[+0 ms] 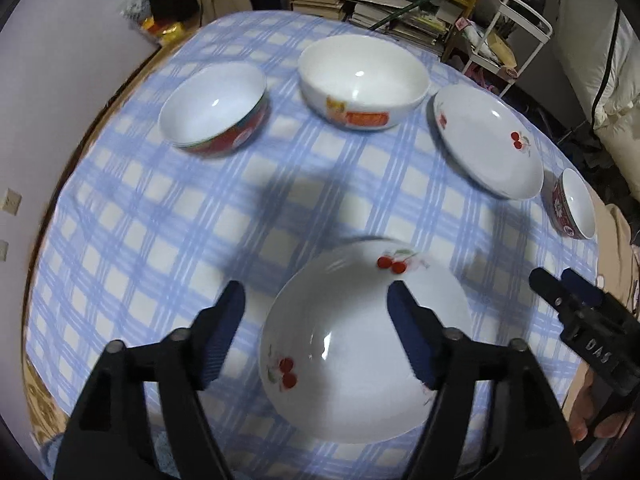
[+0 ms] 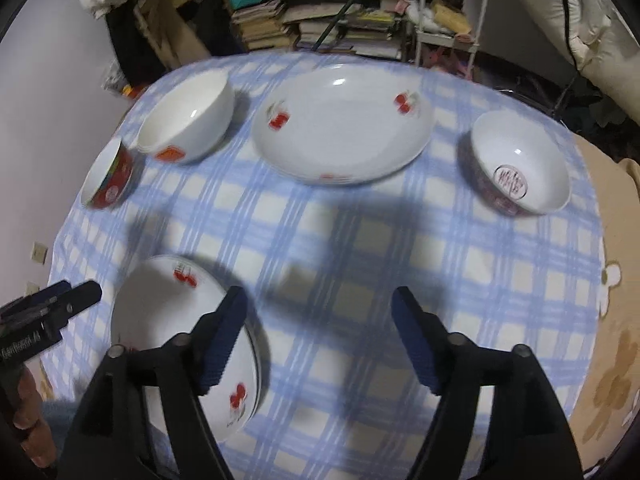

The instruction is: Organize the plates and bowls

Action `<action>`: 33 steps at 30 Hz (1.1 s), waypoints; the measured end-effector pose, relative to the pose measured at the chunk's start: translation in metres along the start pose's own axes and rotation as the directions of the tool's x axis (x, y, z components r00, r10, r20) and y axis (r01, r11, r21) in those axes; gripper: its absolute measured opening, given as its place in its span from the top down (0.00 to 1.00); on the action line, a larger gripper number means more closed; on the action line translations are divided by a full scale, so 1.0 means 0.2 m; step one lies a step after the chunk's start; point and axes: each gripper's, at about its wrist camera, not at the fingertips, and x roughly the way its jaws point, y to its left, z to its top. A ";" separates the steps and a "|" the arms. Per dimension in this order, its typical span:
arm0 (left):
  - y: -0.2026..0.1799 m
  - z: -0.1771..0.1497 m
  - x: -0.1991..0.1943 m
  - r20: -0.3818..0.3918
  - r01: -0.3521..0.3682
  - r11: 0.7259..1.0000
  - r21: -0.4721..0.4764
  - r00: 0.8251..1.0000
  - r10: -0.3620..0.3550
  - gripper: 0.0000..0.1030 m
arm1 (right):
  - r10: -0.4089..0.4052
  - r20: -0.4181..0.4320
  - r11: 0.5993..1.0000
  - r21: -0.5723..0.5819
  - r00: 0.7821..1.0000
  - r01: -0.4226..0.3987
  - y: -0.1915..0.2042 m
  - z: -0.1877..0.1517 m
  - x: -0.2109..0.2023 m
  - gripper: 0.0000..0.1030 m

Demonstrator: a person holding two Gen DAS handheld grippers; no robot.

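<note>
The cherry plate (image 1: 360, 344) sits close to the near edge of the table (image 1: 120, 240). In the right wrist view there seems to be a second rim under it, so it may be a small stack. It is glazed china: stiff, fairly heavy, slippery and quick to chip, so I judge the raised rim the best place to pinch, with a gripper on each side.

A larger cherry plate (image 2: 344, 124) and a white bowl (image 1: 362, 80) stand toward the far edge. The red bowl (image 1: 216, 108) is far left and the patterned bowl (image 2: 520, 164) is by the right edge.

The left gripper (image 1: 316, 332) is spread wide above the near plate, one finger over its middle, holding nothing. The right gripper (image 2: 318, 340) is equally wide over bare cloth beside the plate, empty.
</note>
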 end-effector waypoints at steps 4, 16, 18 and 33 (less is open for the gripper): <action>-0.09 0.09 -0.01 0.015 0.024 1.000 0.002 1.000 -0.024 0.27 | 0.008 0.007 0.999 0.031 1.000 -0.009 -0.10 0.12 -0.03 0.16; -0.30 0.32 0.13 0.029 0.029 0.999 -0.023 0.999 -0.028 0.26 | -0.044 0.078 0.999 0.011 0.996 0.043 -0.32 0.54 -0.04 0.06; -0.31 0.35 0.17 0.026 0.041 0.998 -0.040 0.999 -0.040 0.26 | -0.040 0.090 0.999 0.011 0.995 0.039 -0.35 0.61 -0.02 0.06; -0.36 0.46 0.43 0.009 0.090 0.974 -0.210 0.996 -0.090 0.26 | -0.025 0.038 1.000 -0.012 0.999 0.025 -0.45 0.88 0.26 0.06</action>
